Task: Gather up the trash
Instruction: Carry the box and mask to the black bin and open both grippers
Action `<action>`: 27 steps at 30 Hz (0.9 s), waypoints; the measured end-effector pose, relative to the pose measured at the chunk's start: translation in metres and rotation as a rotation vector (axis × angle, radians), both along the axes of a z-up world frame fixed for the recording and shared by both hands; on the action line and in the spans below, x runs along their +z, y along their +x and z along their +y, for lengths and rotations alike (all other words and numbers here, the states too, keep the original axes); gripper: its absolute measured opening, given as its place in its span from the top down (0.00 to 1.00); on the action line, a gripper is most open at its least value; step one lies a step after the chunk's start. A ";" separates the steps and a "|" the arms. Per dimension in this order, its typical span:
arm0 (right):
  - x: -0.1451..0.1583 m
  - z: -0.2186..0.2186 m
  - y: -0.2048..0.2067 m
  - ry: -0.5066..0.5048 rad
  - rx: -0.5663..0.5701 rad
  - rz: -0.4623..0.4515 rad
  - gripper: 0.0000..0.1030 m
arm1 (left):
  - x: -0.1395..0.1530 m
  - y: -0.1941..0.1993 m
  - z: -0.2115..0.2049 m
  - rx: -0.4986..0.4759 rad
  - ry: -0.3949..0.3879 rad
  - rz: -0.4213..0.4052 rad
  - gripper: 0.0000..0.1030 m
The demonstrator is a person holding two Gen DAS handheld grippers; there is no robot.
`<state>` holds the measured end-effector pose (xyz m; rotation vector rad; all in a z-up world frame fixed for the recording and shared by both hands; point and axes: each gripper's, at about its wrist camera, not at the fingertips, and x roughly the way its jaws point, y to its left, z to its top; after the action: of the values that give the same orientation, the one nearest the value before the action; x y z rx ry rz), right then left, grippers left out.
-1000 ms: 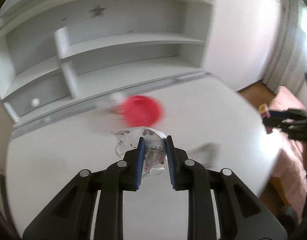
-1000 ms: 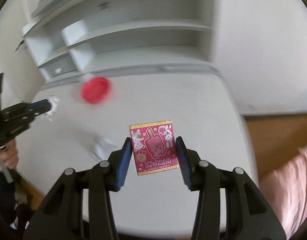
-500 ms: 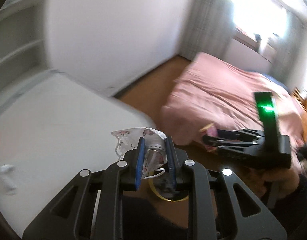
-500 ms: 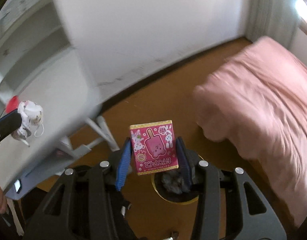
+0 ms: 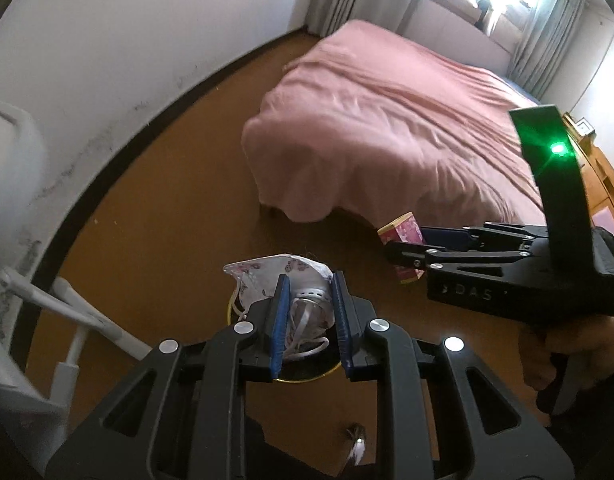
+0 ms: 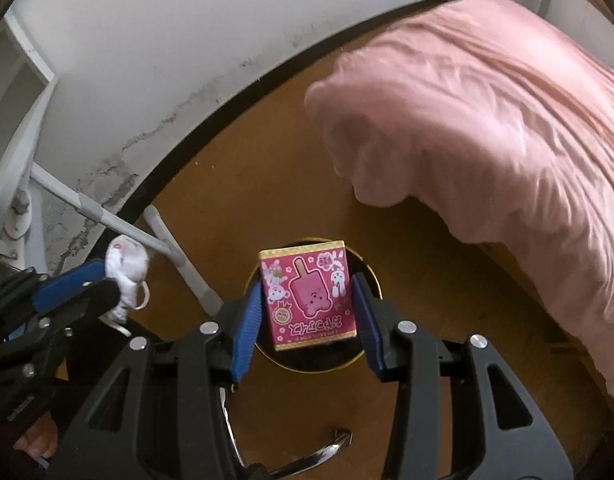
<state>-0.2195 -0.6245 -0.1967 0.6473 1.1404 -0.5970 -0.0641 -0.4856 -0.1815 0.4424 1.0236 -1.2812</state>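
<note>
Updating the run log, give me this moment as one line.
left gripper: crumpled white face mask | right gripper: pink popsicle-print box | both above gold-rimmed round bin

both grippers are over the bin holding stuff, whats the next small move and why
Probably open the right gripper: its pink box hangs above the gold-rimmed bin on the floor. The left gripper with its face mask could follow.

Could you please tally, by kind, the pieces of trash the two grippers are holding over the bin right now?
Face masks: 1, the crumpled white mask in the left gripper.
Snack boxes: 1, the pink box in the right gripper.
Total: 2, both above the gold-rimmed bin.
</note>
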 end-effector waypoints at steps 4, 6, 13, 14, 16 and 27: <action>-0.009 -0.006 -0.004 0.019 -0.010 0.007 0.57 | -0.015 -0.009 -0.016 -0.014 0.023 0.012 0.80; -0.009 -0.007 -0.005 0.021 -0.013 0.001 0.57 | -0.018 -0.013 -0.019 -0.023 0.031 0.013 0.74; -0.011 -0.008 -0.004 0.032 -0.020 0.007 0.57 | -0.017 -0.018 -0.016 -0.036 0.026 0.003 0.46; -0.011 -0.008 -0.004 0.033 -0.018 0.008 0.57 | -0.017 -0.017 -0.015 -0.033 0.025 0.004 0.46; -0.012 -0.007 -0.002 0.034 -0.015 0.012 0.57 | -0.015 -0.016 -0.015 -0.029 0.023 0.007 0.45; -0.008 -0.007 -0.005 0.024 -0.033 0.003 0.57 | -0.014 -0.011 -0.015 -0.013 0.016 0.045 0.25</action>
<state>-0.2242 -0.6316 -0.2043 0.6867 1.1434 -0.6133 -0.0753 -0.5009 -0.1951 0.4351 1.0707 -1.3004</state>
